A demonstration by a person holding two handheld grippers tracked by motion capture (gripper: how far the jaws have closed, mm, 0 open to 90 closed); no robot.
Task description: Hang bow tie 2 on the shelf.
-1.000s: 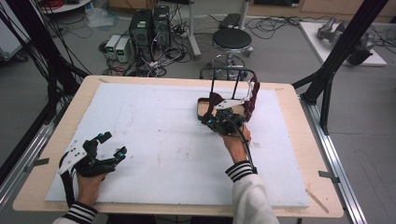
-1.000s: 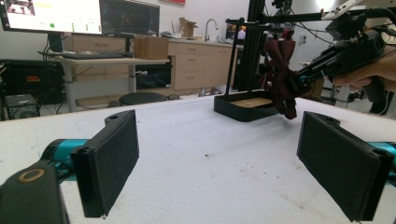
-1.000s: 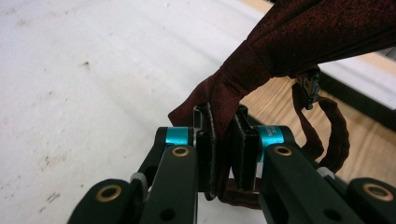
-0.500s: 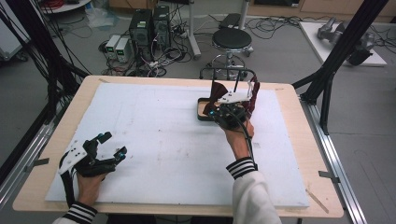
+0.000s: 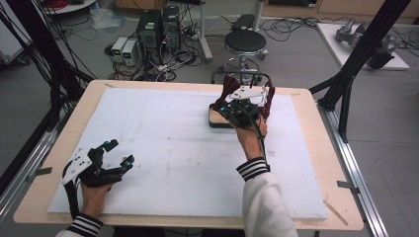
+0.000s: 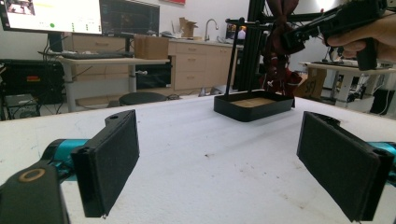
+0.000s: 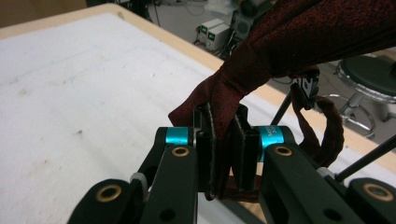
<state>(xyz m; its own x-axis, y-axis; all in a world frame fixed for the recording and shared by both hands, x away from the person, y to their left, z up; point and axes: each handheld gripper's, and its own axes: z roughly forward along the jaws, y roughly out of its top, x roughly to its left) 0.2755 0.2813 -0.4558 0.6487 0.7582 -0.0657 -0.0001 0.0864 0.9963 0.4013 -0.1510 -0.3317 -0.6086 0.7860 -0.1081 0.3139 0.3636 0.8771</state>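
Observation:
A dark red cloth [image 5: 229, 89] hangs on a black stand above a black tray [image 5: 214, 120] with a wooden floor, at the far right of the white mat. My right gripper [image 5: 239, 100] is raised over the tray. In the right gripper view my right gripper [image 7: 223, 140] is shut on a bunched fold of the cloth [image 7: 299, 37]. My left gripper [image 5: 120, 152] rests low at the near left of the mat, open, with nothing between its pads [image 6: 114, 158]. From there the tray [image 6: 254, 106] and the hanging cloth [image 6: 276, 65] stand well ahead.
The white foam mat [image 5: 173, 148] covers most of the wooden table [image 5: 59, 143]. A black stool [image 5: 245, 42] and computer boxes [image 5: 157, 27] stand on the floor beyond the far edge. Black frame struts [image 5: 351, 69] rise at the right.
My right gripper has lifted and moved toward the far edge with the red cloth held in it. The left gripper has stayed put.

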